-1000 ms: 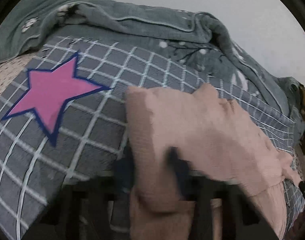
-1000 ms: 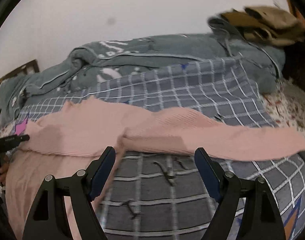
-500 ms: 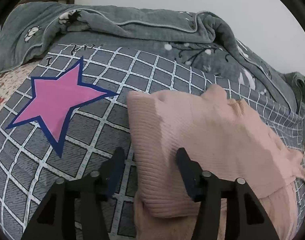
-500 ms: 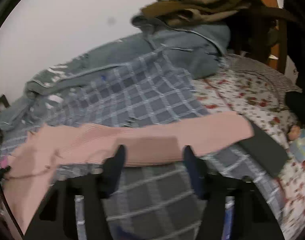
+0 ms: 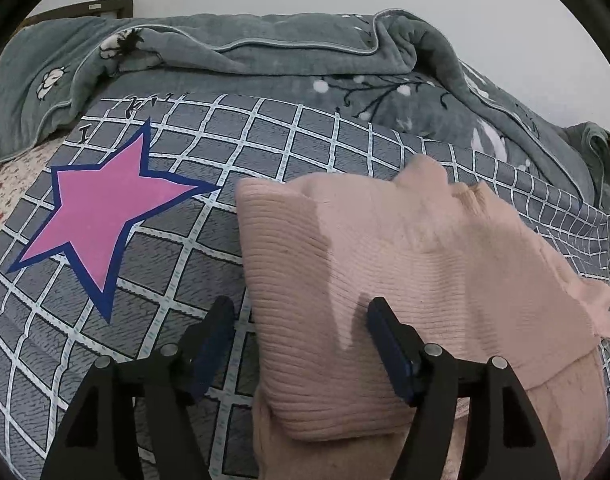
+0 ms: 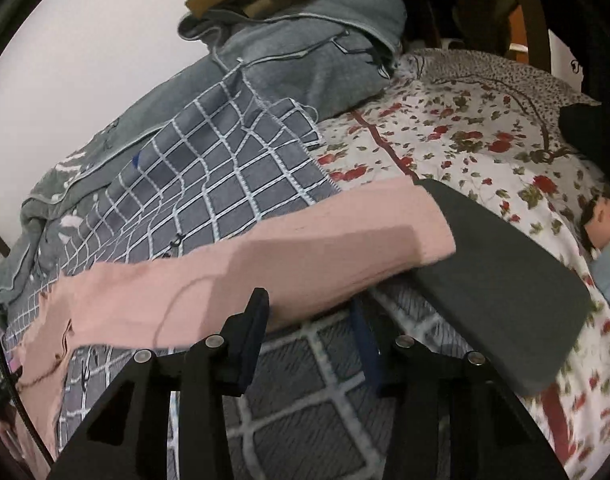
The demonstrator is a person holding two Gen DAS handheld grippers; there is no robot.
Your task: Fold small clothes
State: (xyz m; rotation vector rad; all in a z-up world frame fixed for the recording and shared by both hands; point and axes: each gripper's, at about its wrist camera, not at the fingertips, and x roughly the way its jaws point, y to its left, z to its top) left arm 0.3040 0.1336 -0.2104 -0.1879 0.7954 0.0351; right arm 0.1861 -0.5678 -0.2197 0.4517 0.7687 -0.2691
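Since a second ago the left gripper [image 5: 301, 320] has let go of the pink sweater [image 5: 385, 264] and drawn back from it, while the right gripper [image 6: 309, 312] has swung over toward the sleeve end.

Now the left gripper is wide open and holds nothing. Its left finger is over the grey checked blanket [image 5: 177, 264], just beside the sweater's folded edge, and its right finger is over the ribbed knit itself, so that edge runs between them. The folded sweater lies flat on the blanket, to the right of the pink star [image 5: 101, 216], with the rumpled grey quilt [image 5: 265, 48] behind it.

In the right wrist view the pink sleeve [image 6: 325, 252] stretches across the blanket, its cuff resting against a dark flat board [image 6: 505, 280] that lies on the floral bedsheet [image 6: 465, 136]. The right gripper is open, its fingers apart at the sleeve's near edge. The left fingertip overlaps the sleeve; whether either finger touches the cloth I cannot tell. It grips nothing.
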